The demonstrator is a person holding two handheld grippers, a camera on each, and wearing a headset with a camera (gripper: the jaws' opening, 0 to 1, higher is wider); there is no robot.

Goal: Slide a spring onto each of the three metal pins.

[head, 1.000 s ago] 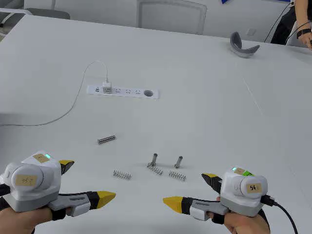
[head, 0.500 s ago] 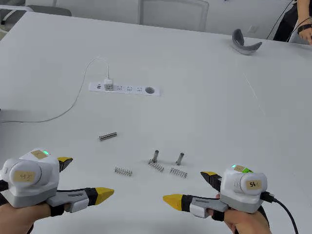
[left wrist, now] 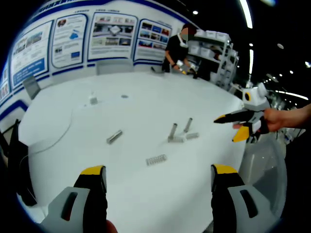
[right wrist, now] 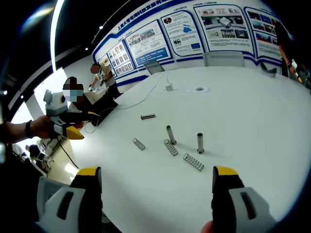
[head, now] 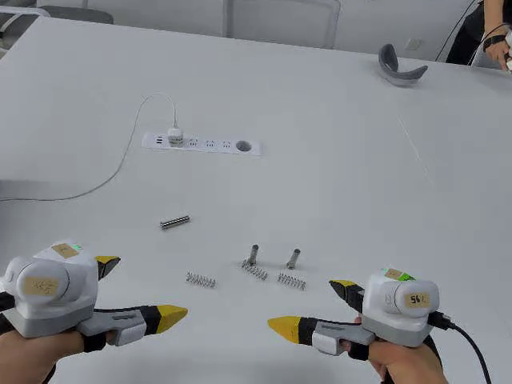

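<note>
Left tool (head: 140, 288) and right tool (head: 313, 307): 2, jaws apart, empty | upright pins (head: 253, 254) 2 | lying pin (head: 174, 222) 1 | springs (head: 201, 280) 3, loose on desk (head: 344, 160)

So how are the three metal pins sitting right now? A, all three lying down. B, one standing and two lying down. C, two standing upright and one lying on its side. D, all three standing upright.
C: the left upright pin and the right upright pin stand on end, while the third pin lies on its side off to their left.
</note>
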